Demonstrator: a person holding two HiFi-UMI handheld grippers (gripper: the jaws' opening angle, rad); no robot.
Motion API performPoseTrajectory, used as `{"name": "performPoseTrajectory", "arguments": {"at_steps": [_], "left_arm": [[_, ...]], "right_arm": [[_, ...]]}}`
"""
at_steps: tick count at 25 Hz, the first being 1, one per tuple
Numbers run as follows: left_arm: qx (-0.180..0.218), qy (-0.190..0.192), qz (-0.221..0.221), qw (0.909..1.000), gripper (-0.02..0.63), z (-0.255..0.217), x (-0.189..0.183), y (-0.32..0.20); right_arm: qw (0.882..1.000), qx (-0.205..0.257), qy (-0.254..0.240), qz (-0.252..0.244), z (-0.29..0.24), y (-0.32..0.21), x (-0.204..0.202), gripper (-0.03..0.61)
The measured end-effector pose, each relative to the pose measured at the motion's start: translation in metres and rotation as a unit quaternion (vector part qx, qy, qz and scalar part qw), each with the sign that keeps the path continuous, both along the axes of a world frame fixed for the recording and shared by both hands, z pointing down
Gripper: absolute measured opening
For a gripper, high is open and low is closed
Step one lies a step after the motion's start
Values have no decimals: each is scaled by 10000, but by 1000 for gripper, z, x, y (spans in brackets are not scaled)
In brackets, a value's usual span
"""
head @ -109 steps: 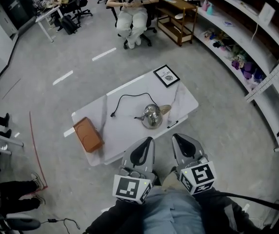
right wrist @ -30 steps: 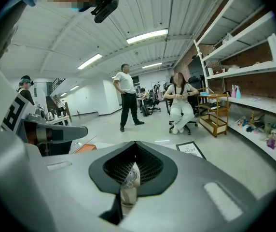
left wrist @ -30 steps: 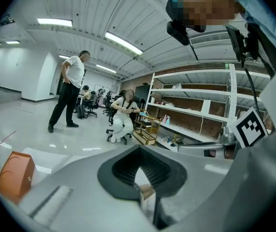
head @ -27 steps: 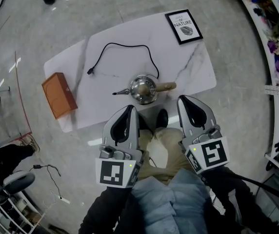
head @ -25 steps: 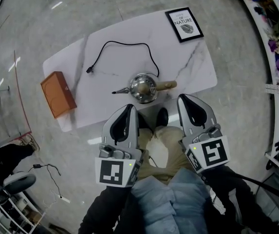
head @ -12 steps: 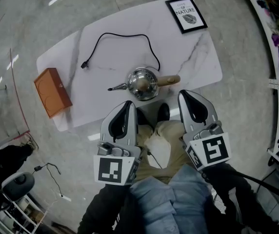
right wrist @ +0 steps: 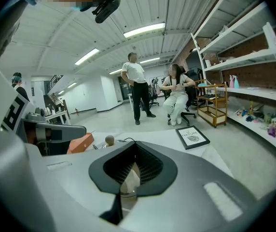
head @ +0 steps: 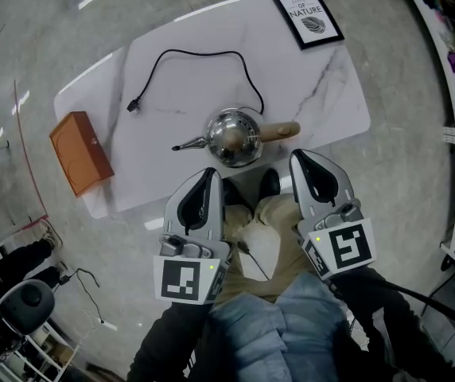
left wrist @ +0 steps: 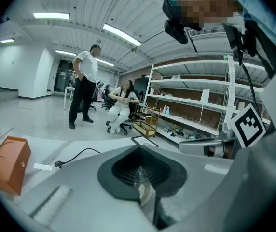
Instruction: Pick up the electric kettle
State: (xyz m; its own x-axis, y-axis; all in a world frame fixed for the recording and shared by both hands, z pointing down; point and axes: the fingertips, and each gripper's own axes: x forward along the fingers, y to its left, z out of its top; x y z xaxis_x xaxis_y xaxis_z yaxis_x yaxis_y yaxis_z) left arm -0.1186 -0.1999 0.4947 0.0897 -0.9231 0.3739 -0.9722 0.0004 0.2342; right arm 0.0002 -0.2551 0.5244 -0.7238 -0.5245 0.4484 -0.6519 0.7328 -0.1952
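Grey plastic shells on both tongs are pressed together. The left gripper shows its ribbed pads meeting in the left gripper view, with nothing between them. The right gripper is likewise closed on nothing in the right gripper view. Each carries a marker cube, the left one and the right one, held side by side over the person's khaki trousers.

From the head view, both tips sit at the near edge of the white marble table, neither touching anything on it. Just beyond them stands the electric kettle, shiny steel, upright, close to the near edge and about midway along it. Its thin spout points toward the left edge, and its wooden handle points toward the right edge. The left gripper's tip is just short of the kettle's body, the right one just short of the handle's end.

A black cord loops from the kettle toward the far edge and ends in a plug lying toward the left edge. An orange box lies at the left edge. A framed print lies at the far right corner.

Past the table, the gripper views show a standing person, a seated person and long wall shelves.
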Motion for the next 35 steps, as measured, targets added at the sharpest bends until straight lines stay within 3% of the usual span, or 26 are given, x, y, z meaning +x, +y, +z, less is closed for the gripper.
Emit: {"name": "performPoseTrajectory", "arguments": {"at_steps": [18,35], "left_arm": [[-92,-134,55,9999,1,71,-11,13],[-29,-143,-244,9996,1,111,-36,14]], "right_arm": [[9999,2,95,61,67,4,3,26],[9996,14,177,216,110,-5,7,26]]}}
